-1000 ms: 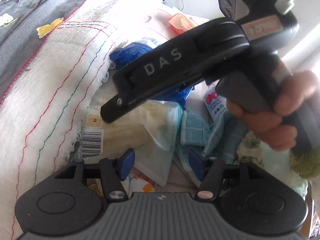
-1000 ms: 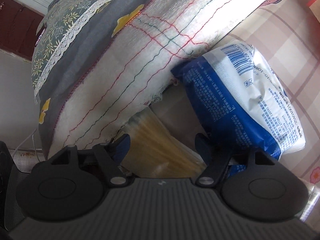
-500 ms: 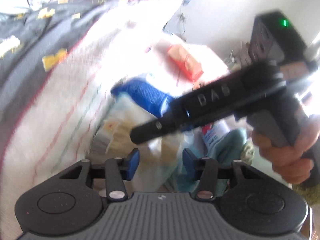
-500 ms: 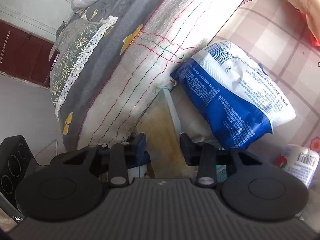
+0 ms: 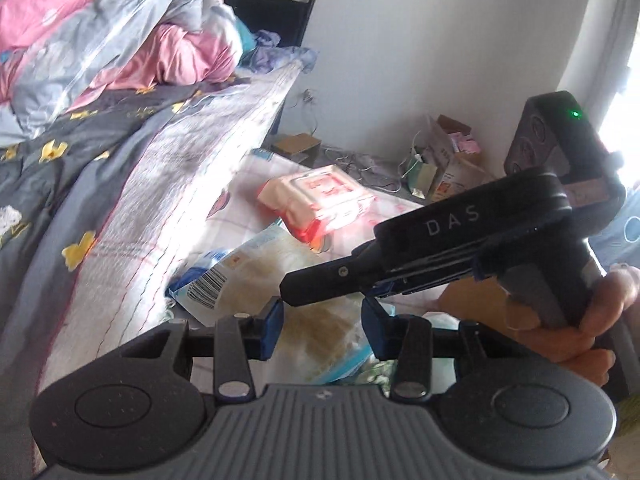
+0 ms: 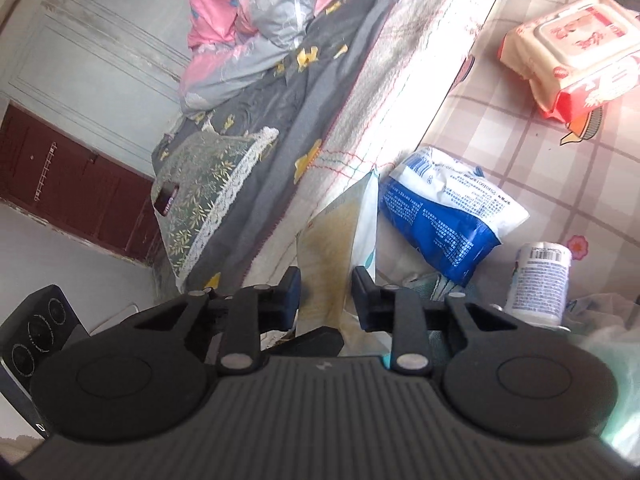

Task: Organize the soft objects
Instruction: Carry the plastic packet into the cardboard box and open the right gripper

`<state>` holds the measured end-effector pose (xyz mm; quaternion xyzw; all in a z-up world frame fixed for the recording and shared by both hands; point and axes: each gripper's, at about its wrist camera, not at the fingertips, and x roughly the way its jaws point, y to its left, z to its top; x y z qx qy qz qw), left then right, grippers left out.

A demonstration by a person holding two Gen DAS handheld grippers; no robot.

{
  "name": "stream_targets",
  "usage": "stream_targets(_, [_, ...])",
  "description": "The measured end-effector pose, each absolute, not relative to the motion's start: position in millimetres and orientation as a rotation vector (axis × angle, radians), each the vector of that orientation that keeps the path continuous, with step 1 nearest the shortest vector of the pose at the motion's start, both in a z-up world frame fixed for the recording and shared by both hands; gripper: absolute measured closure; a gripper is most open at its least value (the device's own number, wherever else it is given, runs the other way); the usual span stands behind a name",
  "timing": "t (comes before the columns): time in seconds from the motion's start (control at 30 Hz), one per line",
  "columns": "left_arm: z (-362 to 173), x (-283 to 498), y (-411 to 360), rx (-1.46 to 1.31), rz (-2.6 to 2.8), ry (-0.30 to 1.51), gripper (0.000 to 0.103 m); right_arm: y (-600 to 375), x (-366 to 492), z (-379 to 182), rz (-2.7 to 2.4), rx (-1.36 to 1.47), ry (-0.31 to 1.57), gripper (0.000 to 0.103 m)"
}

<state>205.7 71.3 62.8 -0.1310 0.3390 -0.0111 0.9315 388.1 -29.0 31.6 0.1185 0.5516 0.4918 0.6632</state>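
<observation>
While the big bed [image 5: 132, 184] with its grey flowered cover fills the left side, a checked cloth [image 6: 532, 136] lies beside it. On that cloth sit a red and white wipes pack [image 6: 576, 52] and a blue and white bag [image 6: 448, 216]. Both tongs grasp one clear bag of pale stuff [image 6: 340, 248]: the left tongs [image 5: 322, 330] grip it, and the right tongs [image 6: 325, 300] are closing on it.
</observation>
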Motion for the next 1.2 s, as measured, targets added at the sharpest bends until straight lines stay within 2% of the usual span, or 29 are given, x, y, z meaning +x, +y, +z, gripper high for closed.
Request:
stream_targets(0.37, [84.8,243.7,-72.3,-0.152,-0.343,0.671,0.059,-219.9,363.5,82.1,0.861,0.405,1.030,0.079])
stream_targets(0.7, [51.8,312.3,-199.9,-0.062,-0.518,0.781,0.056,-389.0,372.8,49.8,0.543,0.511,0.982,0.079])
stream_targets(0.9, [38.2,326.6,-200.0,-0.078,-0.477,0.812,0.054,-443.2,402.6,11.1,0.379,0.462,0.983,0.079])
stream_targets(1.07, [39.8,330.0,-180.3,-0.063,-0.412,0.801,0.054,-450.0,435.2,-24.5,0.300,0.355,1.004,0.078])
stream_targets(1.2, [45.5,326.6,-166.5,-0.063,-0.377,0.794,0.054,-432.8,452.9,-40.0,0.238,0.191,0.983,0.072])
